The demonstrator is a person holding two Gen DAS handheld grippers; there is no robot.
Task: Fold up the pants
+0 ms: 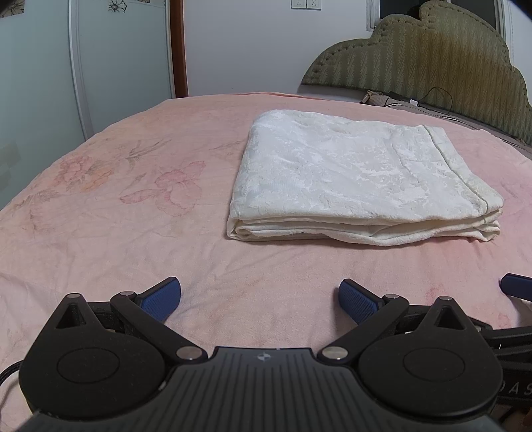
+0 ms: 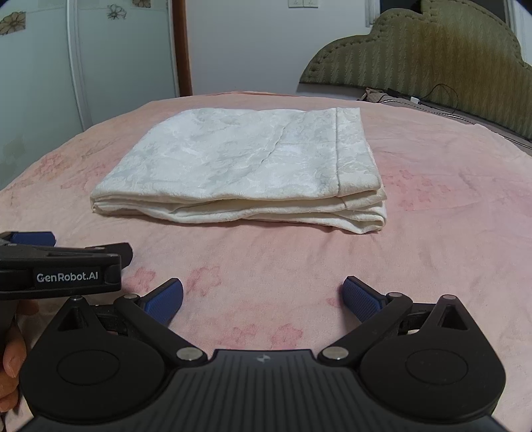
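Folded flat, pants [image 2: 239, 166] lie lengthwise left-right

A pink floral bedspread [image 1: 99, 232] meets a padded olive headboard [image 1: 415, 56] — a black cable [image 1: 439, 96] trails beside it.

Headboard [image 1: 432, 59] cut by right edge; wall sockets [image 2: 303, 2] cropped at top; hand [image 2: 11, 359] mostly out of frame.

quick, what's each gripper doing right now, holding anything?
Left gripper: open, holding nothing, above the pink bedspread short of the folded white pants.
Right gripper: open, holding nothing, also short of the pants.
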